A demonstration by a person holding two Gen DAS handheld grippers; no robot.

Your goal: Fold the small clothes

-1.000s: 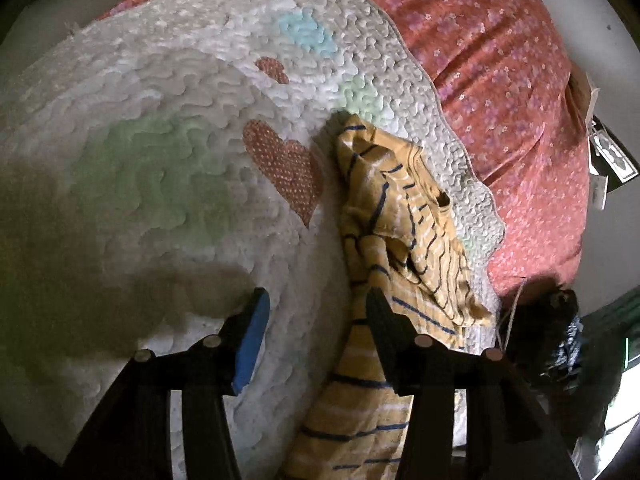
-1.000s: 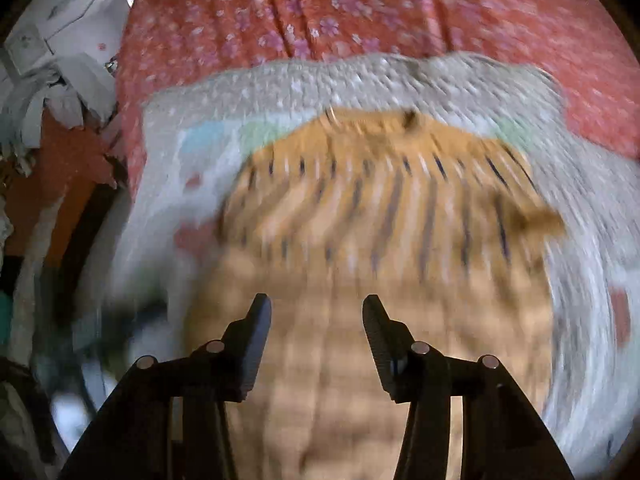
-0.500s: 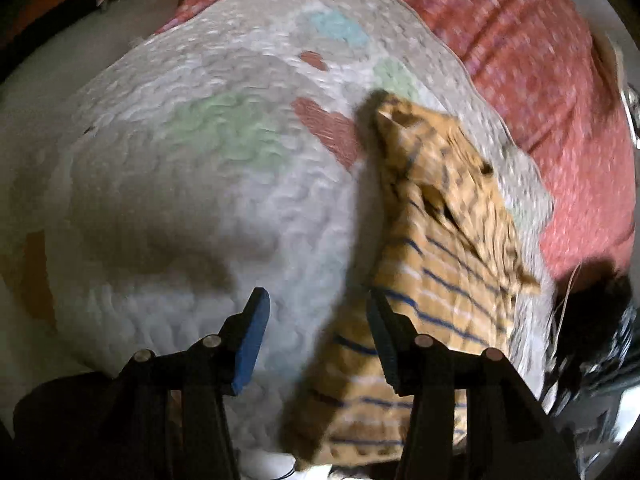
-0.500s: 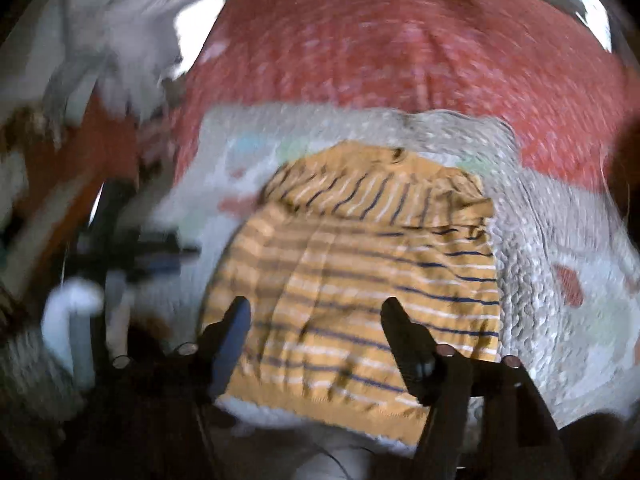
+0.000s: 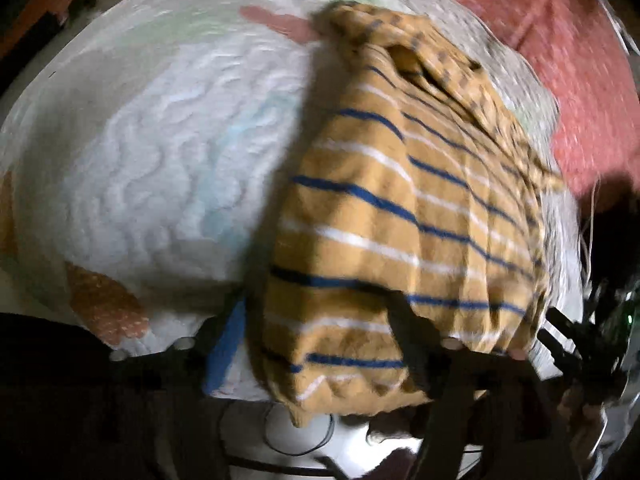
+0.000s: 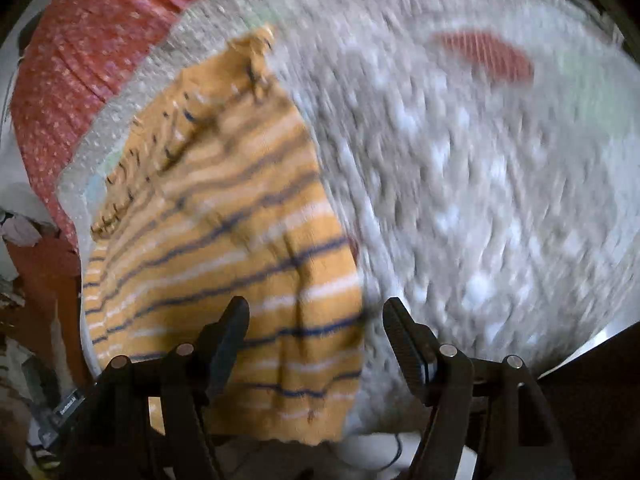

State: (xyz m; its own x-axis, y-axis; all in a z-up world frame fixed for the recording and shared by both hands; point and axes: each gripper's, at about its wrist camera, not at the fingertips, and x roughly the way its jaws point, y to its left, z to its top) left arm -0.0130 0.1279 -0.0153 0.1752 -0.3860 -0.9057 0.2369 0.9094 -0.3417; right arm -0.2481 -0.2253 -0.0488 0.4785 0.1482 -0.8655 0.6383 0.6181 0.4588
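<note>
The shirt (image 5: 400, 216), mustard with navy and white stripes, lies on the quilt (image 5: 160, 152), its hem hanging over the quilt's near edge. In my left view it fills the area from the centre out to 4 o'clock, the collar end up at 12 o'clock and the hem down at 6 o'clock. My left gripper (image 5: 316, 344) has its jaws spread, one finger with a blue pad at 7 o'clock, the other at 5 o'clock, and the hem corner sits between them; I cannot tell whether either pad touches the cloth. The far end of the shirt is rumpled and blurred.

In my right view the shirt (image 6: 224, 240) runs from 11 o'clock down to 6 o'clock, with its right side edge passing through the gap of my right gripper (image 6: 316, 340). Those jaws are wide apart too: the left finger over the striped cloth, the right finger over bare quilt at 5 o'clock. Nothing is pinched there.

The red bedspread (image 6: 80, 48) shows beyond the quilt at 10 o'clock. A red patch (image 6: 484, 56) on the quilt sits at 1 o'clock
</note>
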